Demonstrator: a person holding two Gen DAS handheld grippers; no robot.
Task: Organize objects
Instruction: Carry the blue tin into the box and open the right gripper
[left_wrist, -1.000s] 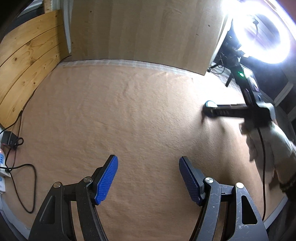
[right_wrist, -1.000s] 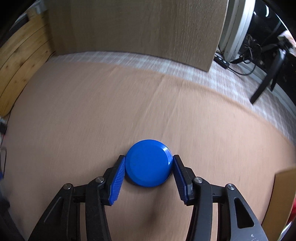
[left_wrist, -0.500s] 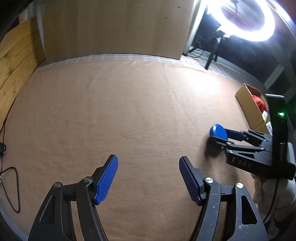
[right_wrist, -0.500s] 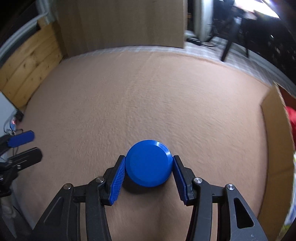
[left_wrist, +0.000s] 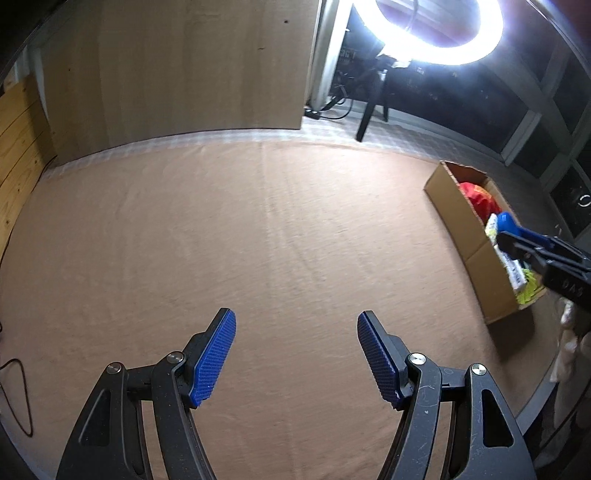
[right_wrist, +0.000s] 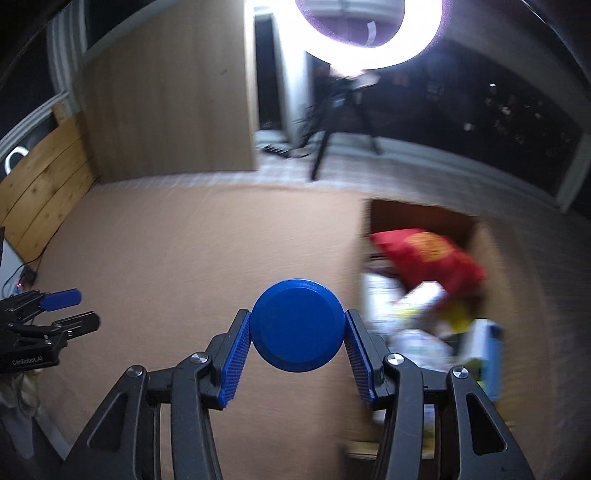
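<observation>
A round blue lid-like disc (right_wrist: 297, 325) sits between the blue pads of my right gripper (right_wrist: 297, 354), which is shut on it and carries it in the air by the left wall of a cardboard box (right_wrist: 360, 258). In the left wrist view the same disc (left_wrist: 505, 221) shows at the right, over the cardboard box (left_wrist: 456, 206). The box holds a red bag (right_wrist: 424, 254), white and yellow packets and a blue item (right_wrist: 495, 354). My left gripper (left_wrist: 295, 354) stands open over bare tan cloth, nothing between its fingers. It also shows at the left edge as the left gripper (right_wrist: 66, 306).
A tan cloth (left_wrist: 221, 240) covers the surface. A wooden panel (left_wrist: 177, 66) stands at the back and pine boards (right_wrist: 40, 192) at the left. A bright ring light (left_wrist: 436, 33) on a tripod glares behind. A dark cable (left_wrist: 14, 398) lies at the left edge.
My right gripper carried the blue disc up and to the right, from the cloth to the box. Both views swung right, bringing the box and ring light further into view. Jaws unchanged.
</observation>
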